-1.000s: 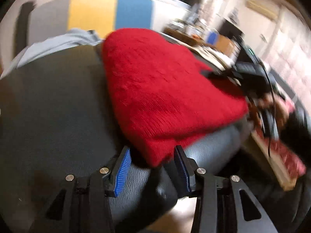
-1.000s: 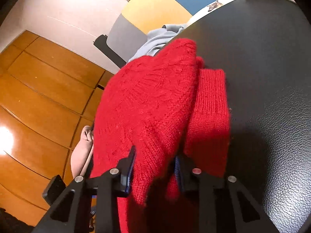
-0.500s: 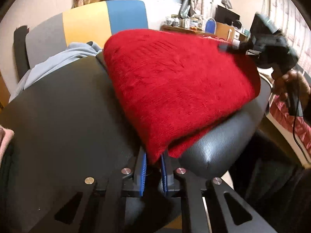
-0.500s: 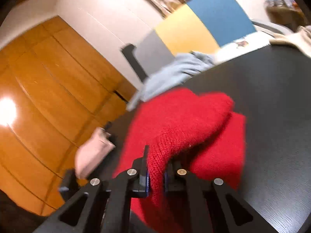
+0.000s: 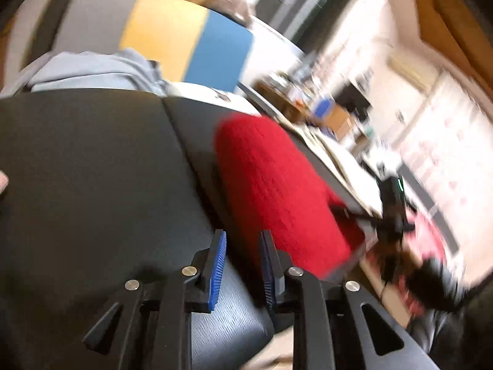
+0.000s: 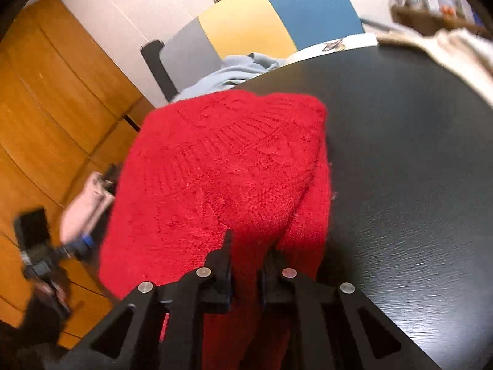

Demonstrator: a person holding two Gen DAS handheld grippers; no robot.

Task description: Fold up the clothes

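Left wrist view, gripper: the left gripper (image 5: 242, 262) hangs over the black surface (image 5: 92, 185), its blue-padded jaws having just eased apart to a narrow gap with nothing between them.
Left wrist view, garment: the red knitted sweater (image 5: 271, 191) lies folded along the surface's right edge, its near end just beyond the right jaw and spilling slightly over the edge.
Left wrist view, background: a grey-blue garment (image 5: 89, 71) is bunched at the surface's far edge, before a panel of grey, yellow and blue (image 5: 185, 37); the room to the right is blurred.
Right wrist view, gripper: the right gripper (image 6: 246, 256) has its jaws nearly together, having just slackened a little, with a thick fold of sweater (image 6: 222, 166) pinched between them.
Right wrist view, garment: the sweater covers the surface's (image 6: 400, 154) left edge and hangs over it near the jaws.
Right wrist view, background: the other gripper (image 6: 37, 246) shows blurred beyond the left edge, against wooden panelling (image 6: 55, 108).
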